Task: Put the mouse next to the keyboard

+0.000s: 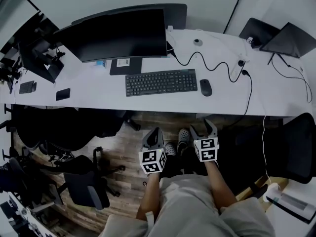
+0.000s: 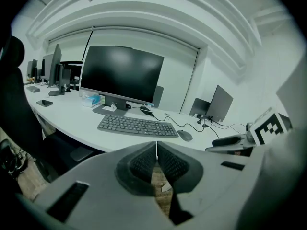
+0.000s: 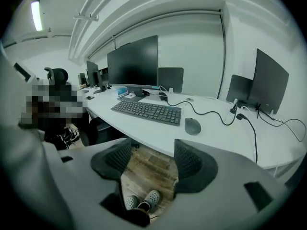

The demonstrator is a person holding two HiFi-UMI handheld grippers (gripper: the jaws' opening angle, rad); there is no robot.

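Plainly, the dark oval computer mouse (image 1: 205,87) lies up ahead of your right gripper (image 1: 203,127), the nearer of your two

Your right gripper stands wide apart, with only the wooden floor (image 3: 149,169) and pale shoes (image 3: 144,200) showing between its jaws; your left gripper (image 1: 156,131) is pressed together and holds nothing. Both hang low, short of the edge of the white desk top (image 1: 98,90). The mouse rests on that top just beside the right end of the flat black keyboard (image 1: 161,82), its long axis running away from you, square to the keyboard's length. It sits forward of and above both grippers, almost straight ahead of the right one. To my eye it already looks placed; any further nudge would call for a reach up over the edge, jaws straddling its narrow width
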